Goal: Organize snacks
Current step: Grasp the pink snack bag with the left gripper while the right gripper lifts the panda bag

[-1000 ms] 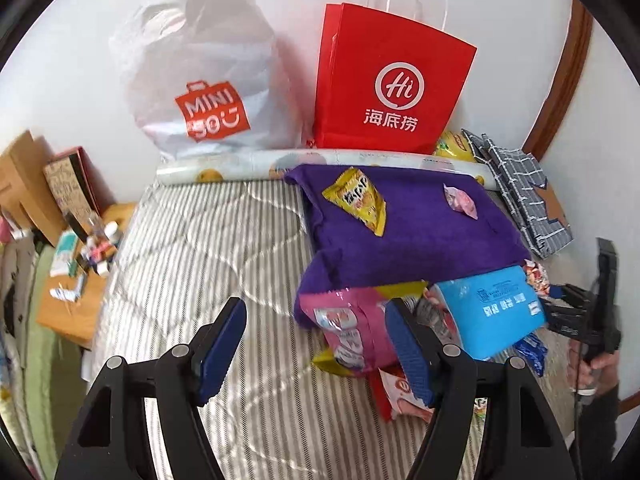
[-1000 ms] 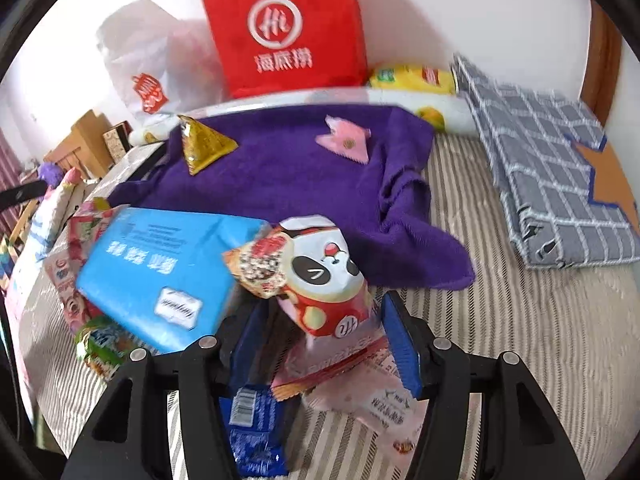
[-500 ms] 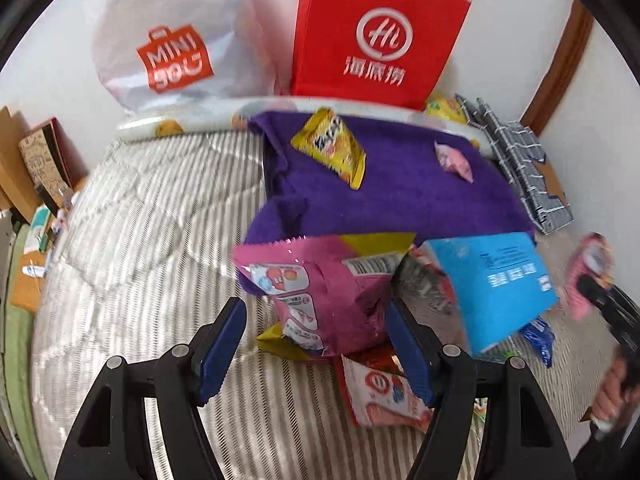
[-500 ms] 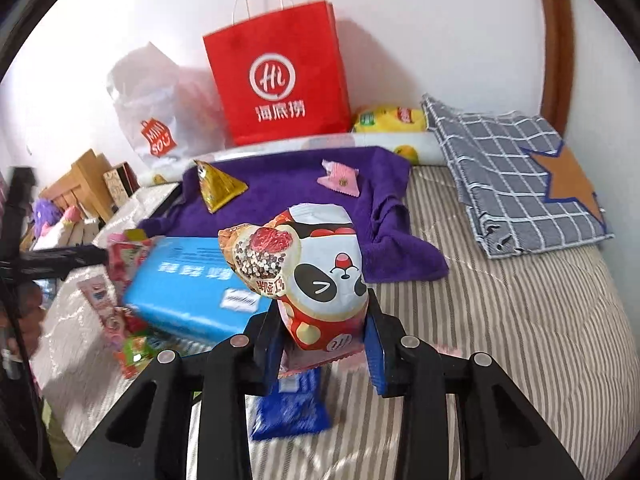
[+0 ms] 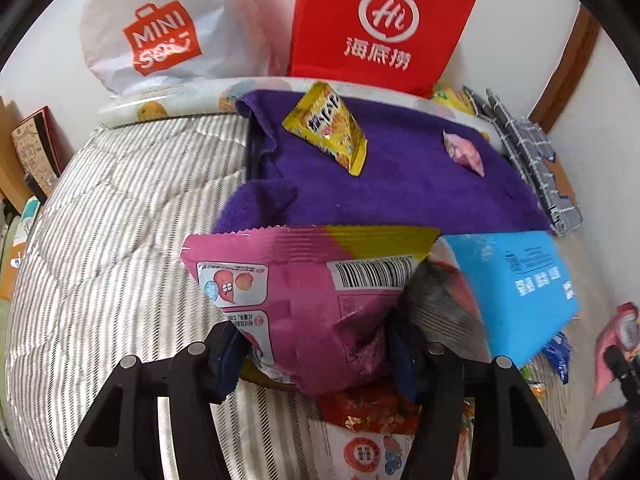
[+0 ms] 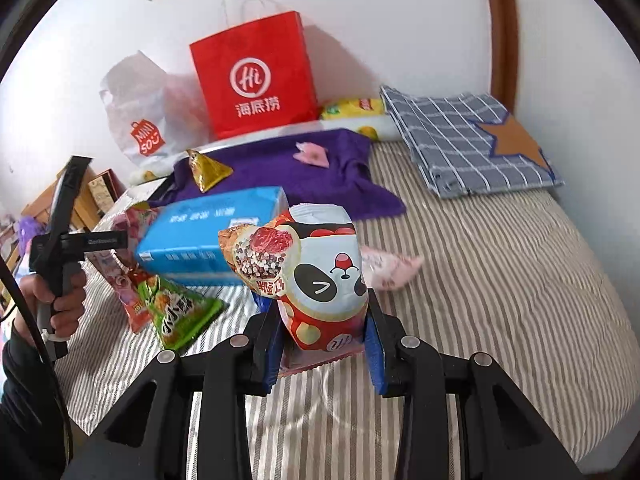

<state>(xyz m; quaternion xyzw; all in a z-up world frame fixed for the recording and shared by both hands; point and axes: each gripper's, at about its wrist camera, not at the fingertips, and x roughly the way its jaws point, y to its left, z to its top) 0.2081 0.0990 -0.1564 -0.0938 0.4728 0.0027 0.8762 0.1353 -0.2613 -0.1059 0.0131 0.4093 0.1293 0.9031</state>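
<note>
Your right gripper [image 6: 325, 340] is clenched on the panda packet [image 6: 308, 276], which it has lifted clear of the pile: a second ago that packet lay on the heap with the jaws wide around it, and now it hangs above the striped bedcover [image 6: 500, 280] with the pads pressing into its lower end. Your left gripper [image 5: 316, 350] has just been closing, and the pink bag [image 5: 304, 296] sits between its jaws, creased where the pads meet it, so I judge it gripped though still resting on the heap; a second ago those jaws hovered open short of it. Beside the pink bag lies the blue pack [image 5: 516, 280], with a red-and-white packet [image 5: 372, 436] under the gripper. With the panda packet gone, a green packet [image 6: 180, 312] and a pale pink sachet [image 6: 392, 268] lie exposed on the cover. Farther out, the purple towel [image 5: 400, 188] carries only the yellow packet [image 5: 328, 128] and a small pink sweet [image 5: 464, 152], with the red paper bag [image 5: 380, 28] and the white plastic bag [image 5: 160, 32] behind it. So you now hold two snacks, and the sorting seems barely begun; most of the pile waits.
</note>
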